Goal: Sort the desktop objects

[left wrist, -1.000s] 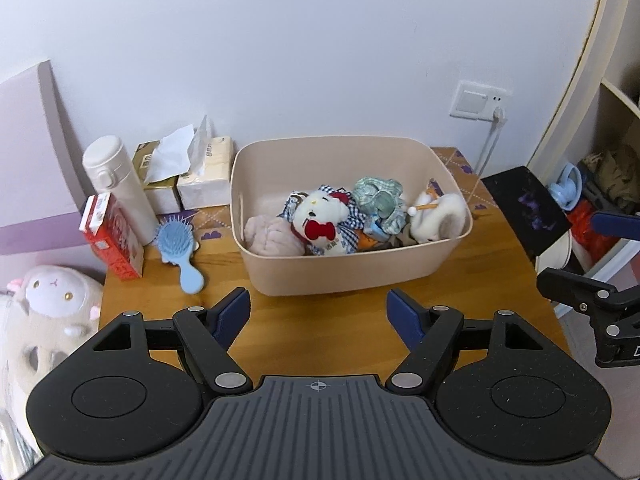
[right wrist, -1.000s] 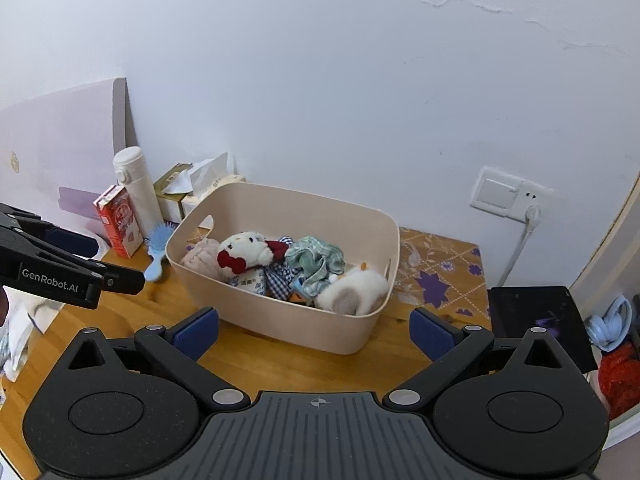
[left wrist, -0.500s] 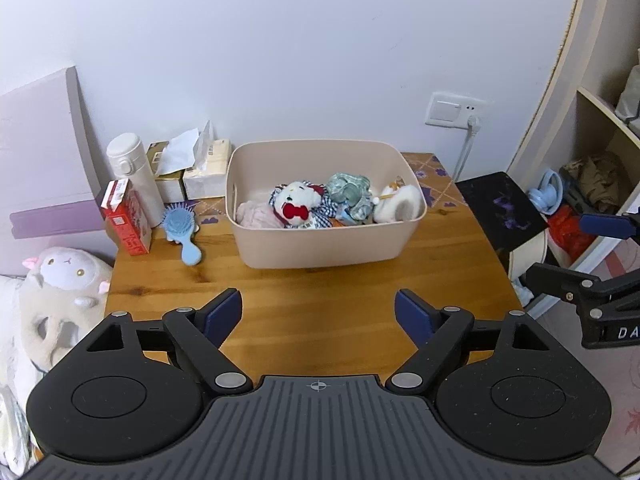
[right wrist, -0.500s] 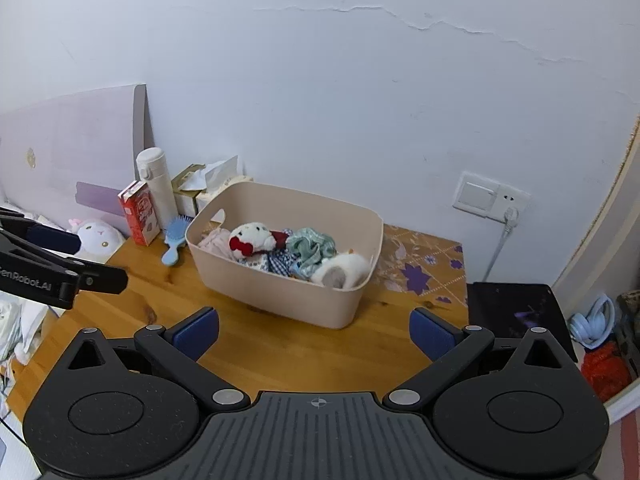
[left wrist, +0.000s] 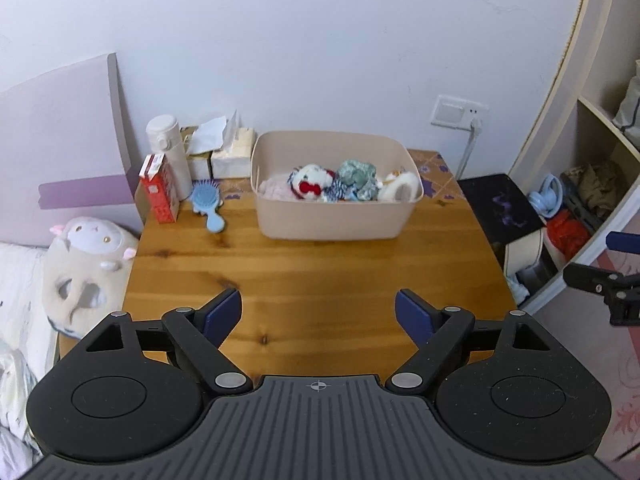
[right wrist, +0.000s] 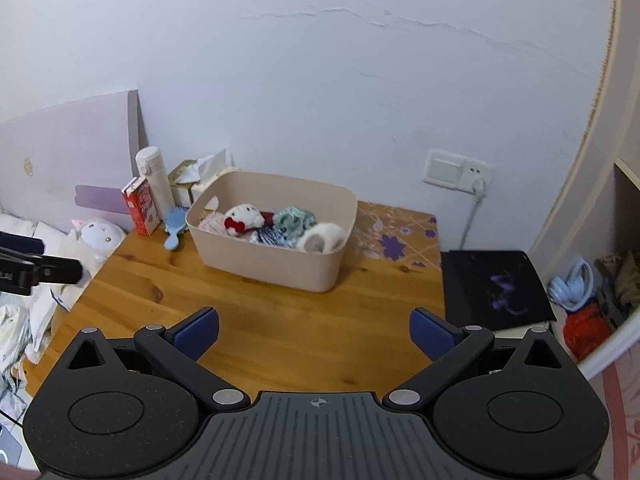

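Note:
A beige bin point(left wrist: 336, 222) point(right wrist: 276, 266) stands at the back of the wooden table point(left wrist: 312, 280) point(right wrist: 260, 320). It holds a white plush with a red bow point(left wrist: 310, 179) point(right wrist: 242, 218), a teal cloth point(left wrist: 356, 174) and other soft items. A blue hairbrush point(left wrist: 208, 206) point(right wrist: 175, 230), a red carton point(left wrist: 160, 188) point(right wrist: 141, 205), a white bottle point(left wrist: 168, 156) point(right wrist: 154, 178) and tissue boxes point(left wrist: 224, 152) stand left of the bin. My left gripper point(left wrist: 318, 312) and right gripper point(right wrist: 314, 330) are open and empty, held over the table's near edge.
A sheep plush point(left wrist: 86, 264) point(right wrist: 98, 236) lies off the table's left side on bedding. A black pad point(left wrist: 504, 208) point(right wrist: 494, 288) lies right of the table, by a shelf with clutter point(left wrist: 580, 200). A wall socket with a cord point(left wrist: 460, 110) is behind.
Both grippers have pulled back and up from the bin, so the whole table shows now. Both stay open and empty.

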